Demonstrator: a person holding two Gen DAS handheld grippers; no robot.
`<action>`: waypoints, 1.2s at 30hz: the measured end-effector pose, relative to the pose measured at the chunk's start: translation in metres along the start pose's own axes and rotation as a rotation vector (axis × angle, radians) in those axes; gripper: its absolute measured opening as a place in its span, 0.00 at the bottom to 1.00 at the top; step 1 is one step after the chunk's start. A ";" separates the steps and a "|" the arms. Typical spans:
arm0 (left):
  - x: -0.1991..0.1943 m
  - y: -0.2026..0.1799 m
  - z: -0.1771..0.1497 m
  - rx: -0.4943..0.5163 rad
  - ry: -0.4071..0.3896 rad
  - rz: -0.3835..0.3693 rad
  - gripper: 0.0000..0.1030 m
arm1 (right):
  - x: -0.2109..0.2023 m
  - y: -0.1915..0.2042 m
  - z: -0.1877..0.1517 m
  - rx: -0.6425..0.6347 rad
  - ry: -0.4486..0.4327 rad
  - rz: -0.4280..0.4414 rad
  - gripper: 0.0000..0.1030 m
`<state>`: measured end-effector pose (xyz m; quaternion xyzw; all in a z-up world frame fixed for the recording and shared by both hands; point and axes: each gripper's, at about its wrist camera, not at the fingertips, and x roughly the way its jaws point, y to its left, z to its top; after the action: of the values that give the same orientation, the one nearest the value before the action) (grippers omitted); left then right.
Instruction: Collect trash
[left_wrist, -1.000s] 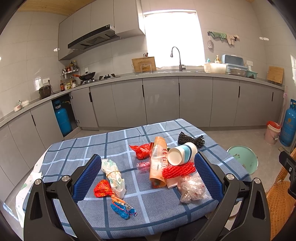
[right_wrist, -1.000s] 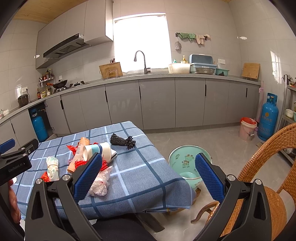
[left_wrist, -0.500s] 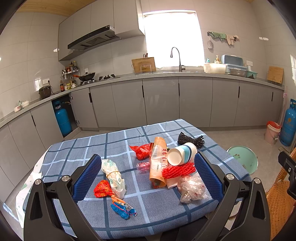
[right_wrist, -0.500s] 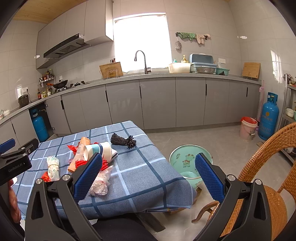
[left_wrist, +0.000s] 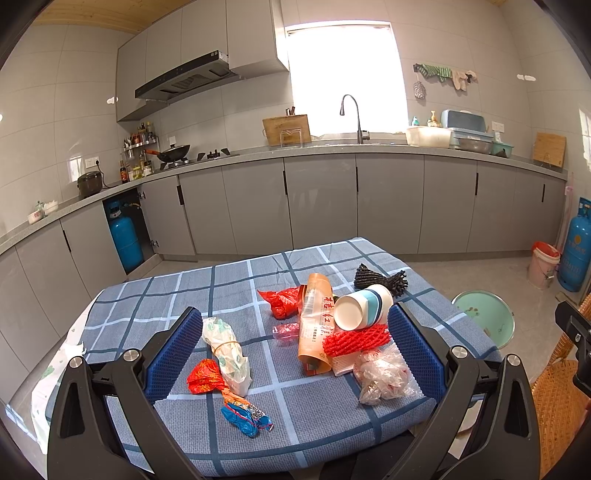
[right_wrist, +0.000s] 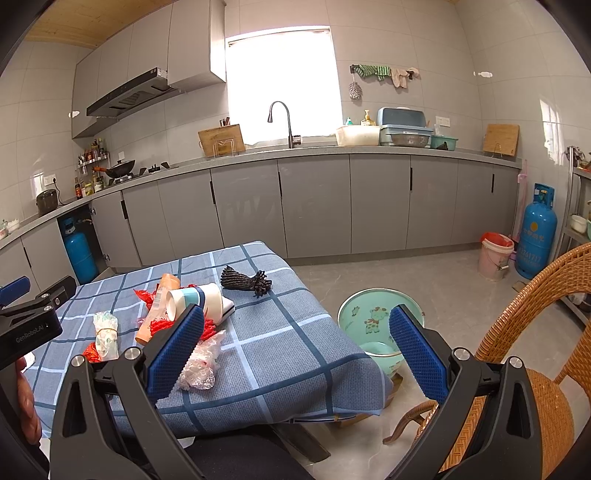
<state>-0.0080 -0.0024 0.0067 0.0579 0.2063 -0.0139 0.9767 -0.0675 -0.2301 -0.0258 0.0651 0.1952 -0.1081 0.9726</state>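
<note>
woven checked tablecloth (left_wrist: 236, 284), crinkly clear plastic bag (left_wrist: 384, 374), wicker chair (right_wrist: 535, 332)

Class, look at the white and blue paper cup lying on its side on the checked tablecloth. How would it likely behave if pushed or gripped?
The white and blue paper cup lies on its side, so a push would probably roll it. It looks thin-walled and empty, so likely light and easily crushed by a firm grip. It leans on the red foam net, which may shift with it.
</note>
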 end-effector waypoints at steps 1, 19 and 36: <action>0.000 0.000 0.000 0.001 0.000 0.000 0.96 | 0.000 0.000 0.000 0.000 0.000 0.001 0.96; 0.000 0.000 0.000 0.000 -0.001 0.000 0.96 | -0.001 -0.001 0.003 0.000 0.001 0.004 0.96; 0.049 0.094 -0.030 -0.079 0.142 0.263 0.96 | 0.071 0.021 -0.021 -0.067 0.088 0.038 0.96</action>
<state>0.0292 0.0949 -0.0304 0.0467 0.2658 0.1263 0.9546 -0.0069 -0.2194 -0.0714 0.0410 0.2401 -0.0803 0.9666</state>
